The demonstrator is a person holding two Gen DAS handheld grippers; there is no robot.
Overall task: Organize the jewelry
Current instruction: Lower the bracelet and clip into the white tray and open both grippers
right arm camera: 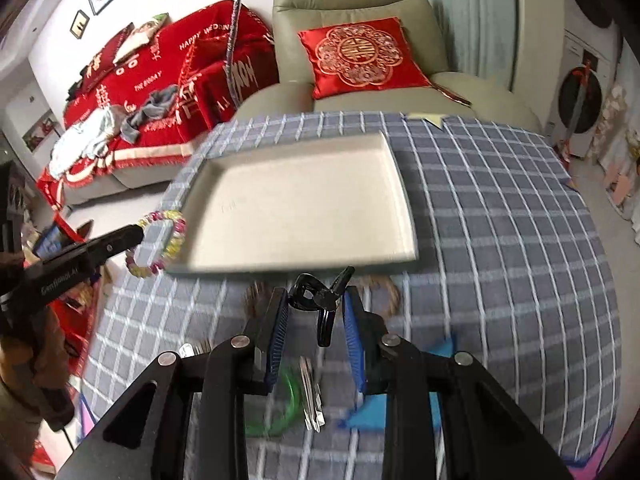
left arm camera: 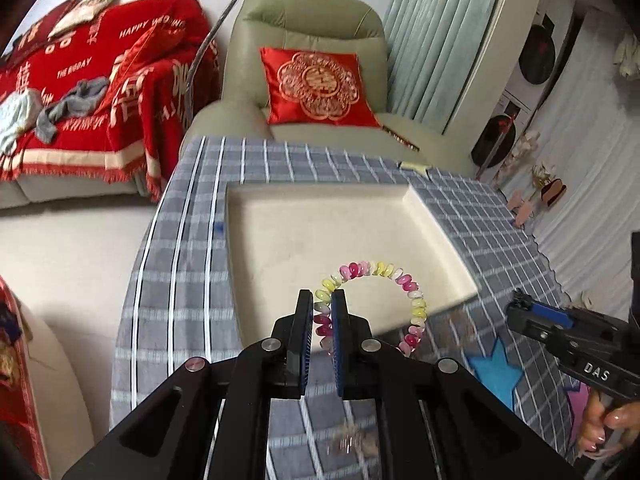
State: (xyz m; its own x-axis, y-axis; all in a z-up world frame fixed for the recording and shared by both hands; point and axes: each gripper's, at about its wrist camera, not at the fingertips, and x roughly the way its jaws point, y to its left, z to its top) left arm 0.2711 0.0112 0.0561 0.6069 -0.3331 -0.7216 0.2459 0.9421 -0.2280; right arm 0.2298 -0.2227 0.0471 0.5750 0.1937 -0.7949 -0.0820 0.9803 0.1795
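Observation:
My left gripper (left arm camera: 322,300) is shut on a coiled bracelet (left arm camera: 380,270) of pink, yellow and white beads, held in the air over the near edge of the cream tray (left arm camera: 320,232). The right wrist view shows the same bracelet (right arm camera: 176,236) hanging from the left gripper (right arm camera: 140,234) beside the tray's left corner (right arm camera: 192,184). My right gripper (right arm camera: 316,296) is shut on a black claw hair clip (right arm camera: 320,308), lifted just in front of the tray's near rim. In the left wrist view the right gripper (left arm camera: 520,304) shows at the right edge with a hand on its handle.
The tray lies on a grey checked tablecloth (right arm camera: 500,240). Below my right gripper lie a green bangle (right arm camera: 294,400) and a silver clip (right arm camera: 312,400), and a brown ring (right arm camera: 394,296) sits near the tray. A blue star patch (left arm camera: 496,372) marks the cloth. An armchair (left arm camera: 304,40) stands behind the table.

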